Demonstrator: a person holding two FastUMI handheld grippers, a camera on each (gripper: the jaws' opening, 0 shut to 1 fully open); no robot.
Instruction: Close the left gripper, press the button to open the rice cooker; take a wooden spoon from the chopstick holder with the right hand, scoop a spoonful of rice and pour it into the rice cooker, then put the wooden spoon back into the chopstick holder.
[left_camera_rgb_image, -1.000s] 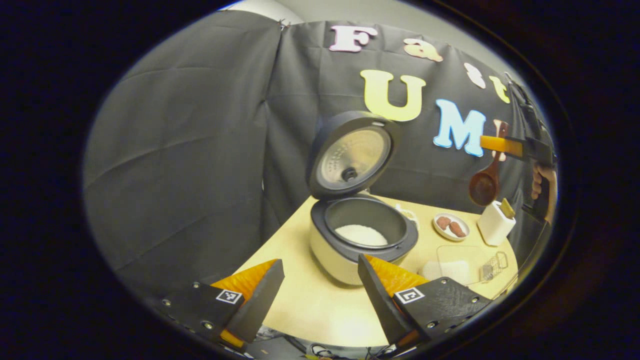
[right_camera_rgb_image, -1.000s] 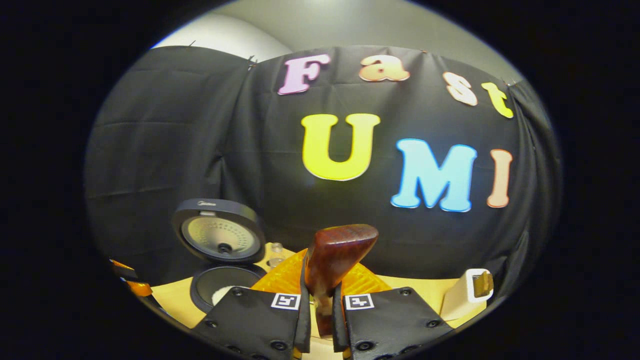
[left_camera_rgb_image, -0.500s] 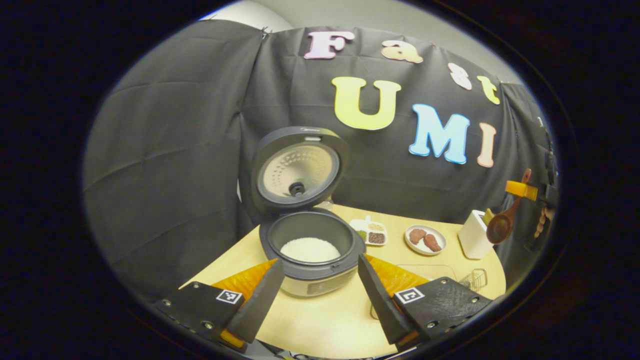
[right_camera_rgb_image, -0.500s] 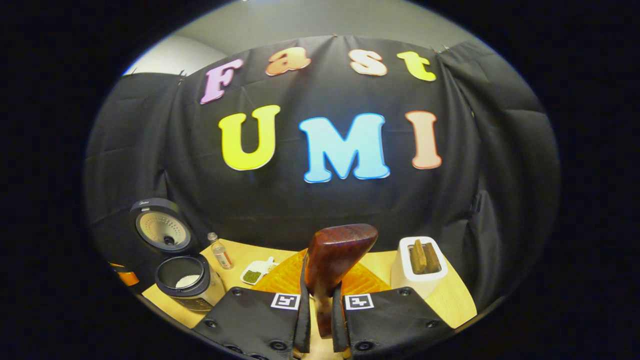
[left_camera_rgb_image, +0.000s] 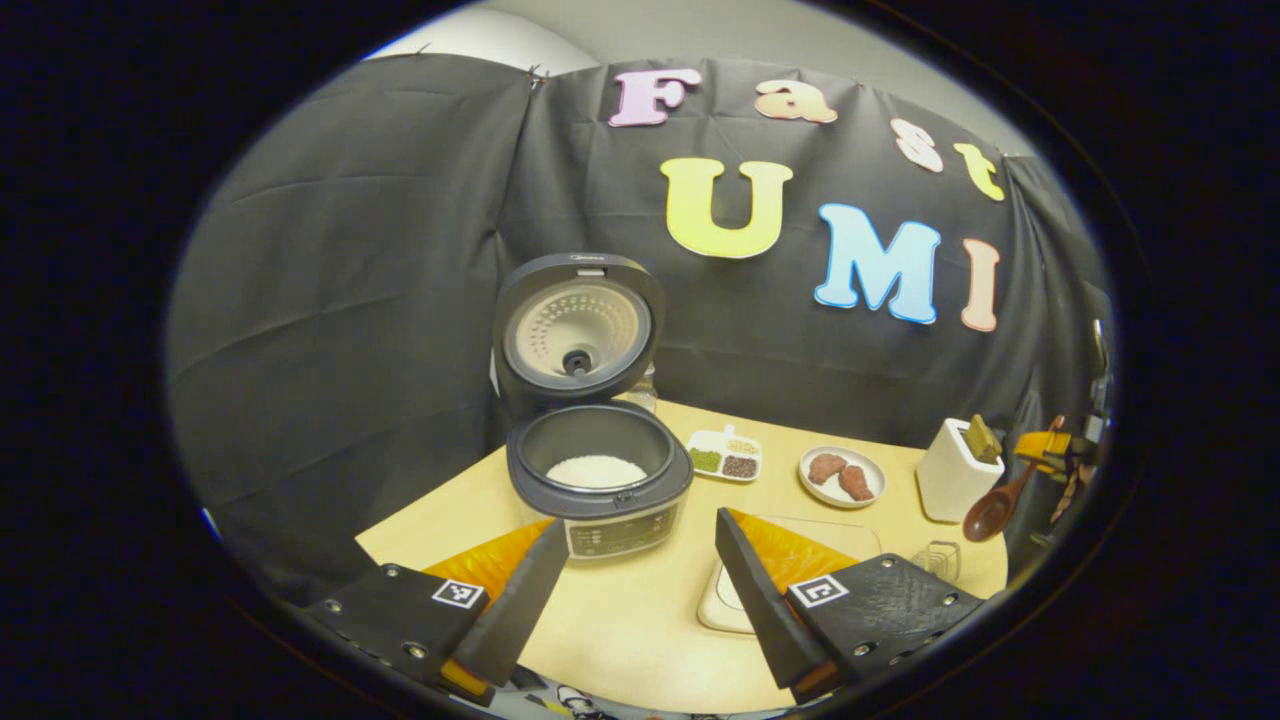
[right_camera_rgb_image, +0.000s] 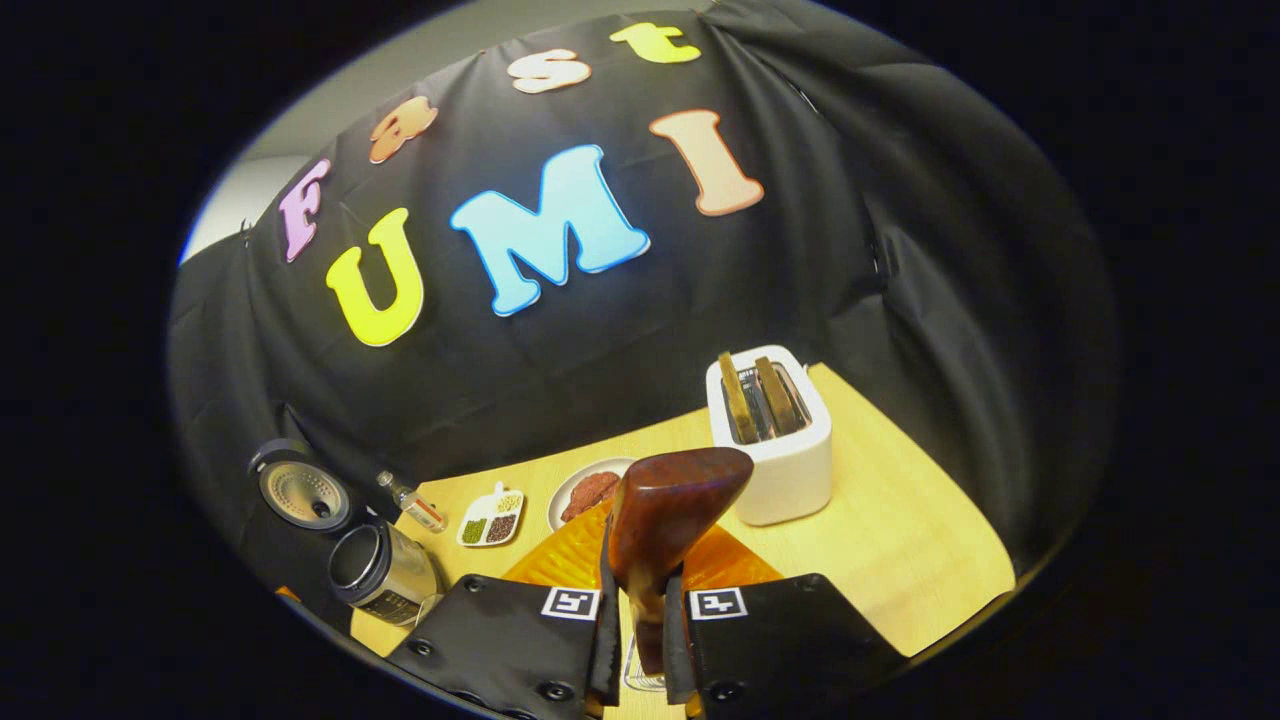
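Observation:
The rice cooker (left_camera_rgb_image: 600, 490) stands open on the table, lid (left_camera_rgb_image: 575, 330) upright, white rice in its pot. My left gripper (left_camera_rgb_image: 635, 590) hangs open in front of it, holding nothing. The right gripper (right_camera_rgb_image: 640, 610) is shut on the handle of the wooden spoon (right_camera_rgb_image: 665, 520). In the left gripper view the spoon (left_camera_rgb_image: 993, 512) hangs bowl-down just right of the white chopstick holder (left_camera_rgb_image: 955, 470), held by the right gripper (left_camera_rgb_image: 1045, 447). In the right gripper view the holder (right_camera_rgb_image: 775, 440), with wooden utensils in it, stands ahead and slightly right of the spoon.
A plate of brown food (left_camera_rgb_image: 842, 475) and a small divided tray of beans (left_camera_rgb_image: 728, 457) lie between cooker and holder. A clear rice container (left_camera_rgb_image: 730, 605) sits behind my left gripper's right finger. A small bottle (right_camera_rgb_image: 412, 503) stands beside the cooker (right_camera_rgb_image: 380, 570). The table's edge (right_camera_rgb_image: 960, 600) runs close on the right.
The left gripper has backed away from the cooker, still open. The right gripper has come down with the spoon and tipped toward the table, so the holder is now nearer.

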